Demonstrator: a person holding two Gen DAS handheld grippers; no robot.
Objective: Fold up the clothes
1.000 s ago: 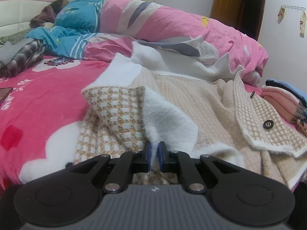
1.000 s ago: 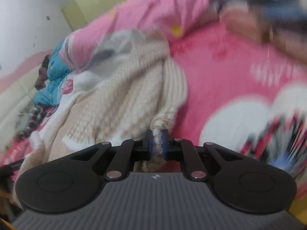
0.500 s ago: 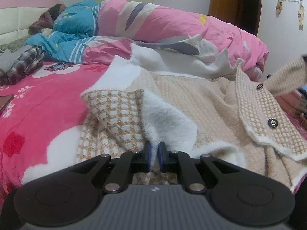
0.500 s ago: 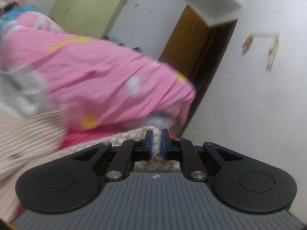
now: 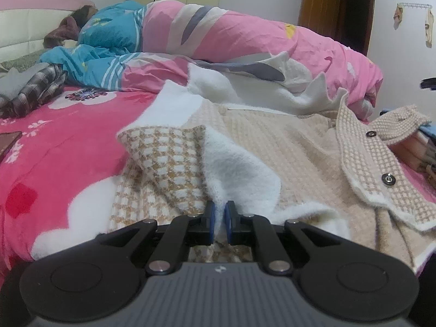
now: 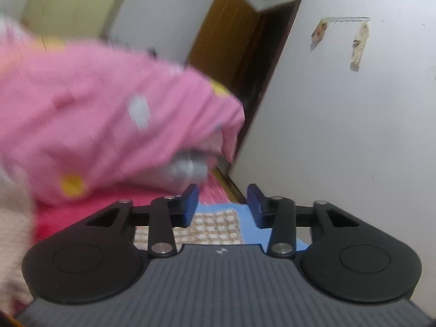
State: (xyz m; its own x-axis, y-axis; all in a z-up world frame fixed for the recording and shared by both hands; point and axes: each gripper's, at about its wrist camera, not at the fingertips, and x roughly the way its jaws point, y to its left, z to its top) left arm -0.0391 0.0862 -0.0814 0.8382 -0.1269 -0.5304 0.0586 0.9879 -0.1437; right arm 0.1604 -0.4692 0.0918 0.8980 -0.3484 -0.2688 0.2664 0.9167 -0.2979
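Coat [image 5: 272, 147] spread on bed [image 5: 68, 141], in front of quilt [image 5: 245, 43]. Headboard [image 5: 24, 30] far left, door [image 5: 354, 19] behind right. Folded stack [image 5: 419, 150] right of coat, coat's flap draped on it.

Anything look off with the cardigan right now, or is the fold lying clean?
The cardigan isn't lying clean: its buttoned front edge stands up crooked, with its upper corner draped over the folded stack on the right instead of lying flat on the body.
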